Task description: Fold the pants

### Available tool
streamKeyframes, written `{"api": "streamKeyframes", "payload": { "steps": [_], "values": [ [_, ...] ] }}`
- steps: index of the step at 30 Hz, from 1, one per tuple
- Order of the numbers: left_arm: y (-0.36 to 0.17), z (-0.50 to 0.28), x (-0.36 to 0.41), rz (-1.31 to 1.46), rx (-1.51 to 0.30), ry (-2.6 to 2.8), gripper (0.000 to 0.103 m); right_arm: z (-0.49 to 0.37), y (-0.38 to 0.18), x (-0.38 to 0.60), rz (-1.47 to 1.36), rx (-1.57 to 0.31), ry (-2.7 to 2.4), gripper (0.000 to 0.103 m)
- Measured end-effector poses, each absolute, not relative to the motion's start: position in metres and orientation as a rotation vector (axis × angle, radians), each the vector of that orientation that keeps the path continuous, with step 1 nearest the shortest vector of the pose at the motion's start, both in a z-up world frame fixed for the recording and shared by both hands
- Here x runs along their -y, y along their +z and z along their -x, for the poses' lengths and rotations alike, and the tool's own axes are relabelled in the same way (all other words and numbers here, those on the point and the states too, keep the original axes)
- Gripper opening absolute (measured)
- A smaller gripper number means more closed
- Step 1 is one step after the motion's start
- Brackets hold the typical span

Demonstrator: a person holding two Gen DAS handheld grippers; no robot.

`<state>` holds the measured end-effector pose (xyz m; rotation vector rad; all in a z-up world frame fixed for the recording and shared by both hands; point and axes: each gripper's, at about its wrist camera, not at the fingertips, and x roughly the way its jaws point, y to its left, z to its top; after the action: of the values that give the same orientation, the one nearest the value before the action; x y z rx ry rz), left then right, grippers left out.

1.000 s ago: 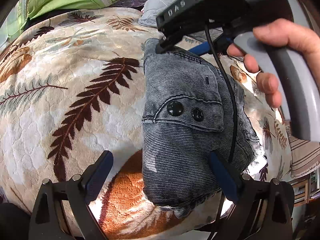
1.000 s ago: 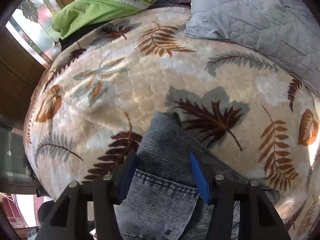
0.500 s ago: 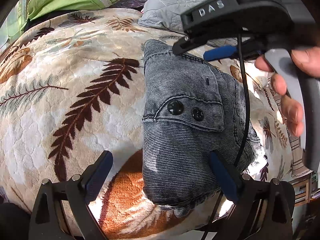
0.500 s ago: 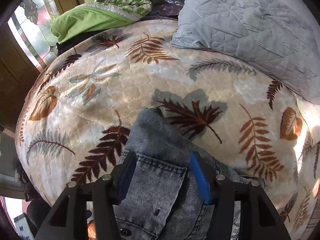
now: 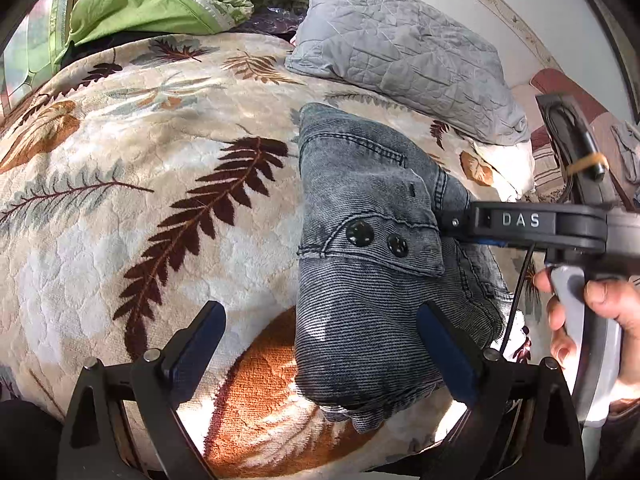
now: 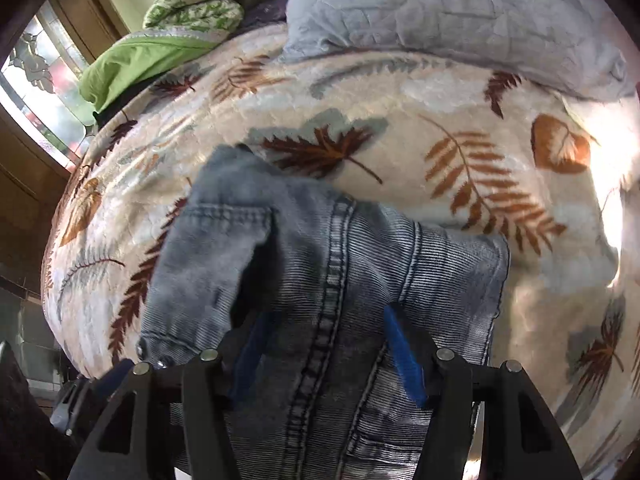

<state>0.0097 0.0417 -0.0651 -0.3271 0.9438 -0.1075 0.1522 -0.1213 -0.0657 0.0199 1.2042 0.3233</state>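
Across the left wrist view, the folded pants (image 5: 372,264) lie as a grey denim bundle on the bed's leaf-print blanket (image 5: 160,200), slightly right of centre, two dark snap buttons (image 5: 360,235) showing on a pocket flap. The left tongs (image 5: 320,344) stand wide apart near the bottom edge, one blue pad over bare blanket to the left, the other over the bundle's right side; they grip nothing. From the right, the right tongs (image 5: 448,224), a black body lettered DAS, reach in level with the flap and meet the denim's right edge, their tips hidden against the cloth. The person's hand (image 5: 592,316) holds the grey handle, and a thin black cable hangs down in front of the pants there. Far off lie a grey quilted pillow (image 5: 400,56) and a green bedcover (image 5: 140,12).

Seen from the right wrist view, the pants (image 6: 328,280) fill the near middle, a stitched seam running between the blue pads. The right tongs (image 6: 328,348) sit part-open with denim between the pads; whether they pinch it I cannot tell. The picture is blurred. Beyond, the blanket (image 6: 460,120) runs to the pillow (image 6: 440,12) and bedcover (image 6: 132,64), with a window (image 6: 36,80) at far left.
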Motion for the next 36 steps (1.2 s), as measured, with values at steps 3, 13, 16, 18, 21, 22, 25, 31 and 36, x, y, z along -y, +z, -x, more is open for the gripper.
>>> {"api": "streamKeyframes", "payload": {
  "steps": [3, 13, 16, 18, 21, 22, 25, 31, 36],
  "values": [
    [-0.06, -0.006, -0.048, 0.342, -0.913, -0.084, 0.096, -0.144, -0.055, 0.135, -0.093, -1.159, 0.353, 0.063],
    [-0.049, -0.003, -0.05, 0.324, -0.922, 0.014, 0.096, -0.093, -0.076, 0.184, -0.218, -1.13, 0.386, 0.073],
    [-0.032, 0.004, -0.039, 0.273, -0.858, 0.033, 0.096, -0.078, -0.057, 0.186, -0.221, -1.075, 0.389, 0.073],
    [-0.033, 0.0, -0.025, 0.188, -0.876, 0.053, 0.096, -0.066, -0.059, 0.189, -0.237, -1.052, 0.405, 0.074],
    [-0.065, -0.011, -0.004, 0.058, -1.016, 0.064, 0.097, -0.055, -0.079, 0.192, -0.237, -1.059, 0.425, 0.074],
    [-0.064, -0.008, -0.006, 0.069, -0.986, 0.071, 0.097, -0.052, -0.077, 0.195, -0.242, -1.053, 0.431, 0.074],
    [-0.058, -0.008, -0.008, 0.084, -0.996, 0.082, 0.097, -0.053, -0.067, 0.207, -0.316, -1.057, 0.444, 0.074],
    [-0.062, -0.007, -0.008, 0.088, -0.989, 0.093, 0.097, -0.105, -0.027, 0.218, -0.453, -0.982, 0.542, 0.074],
    [-0.062, -0.007, -0.006, 0.093, -0.997, 0.094, 0.097, -0.166, -0.059, 0.215, -0.581, -1.046, 0.549, 0.077]
  ]
}}
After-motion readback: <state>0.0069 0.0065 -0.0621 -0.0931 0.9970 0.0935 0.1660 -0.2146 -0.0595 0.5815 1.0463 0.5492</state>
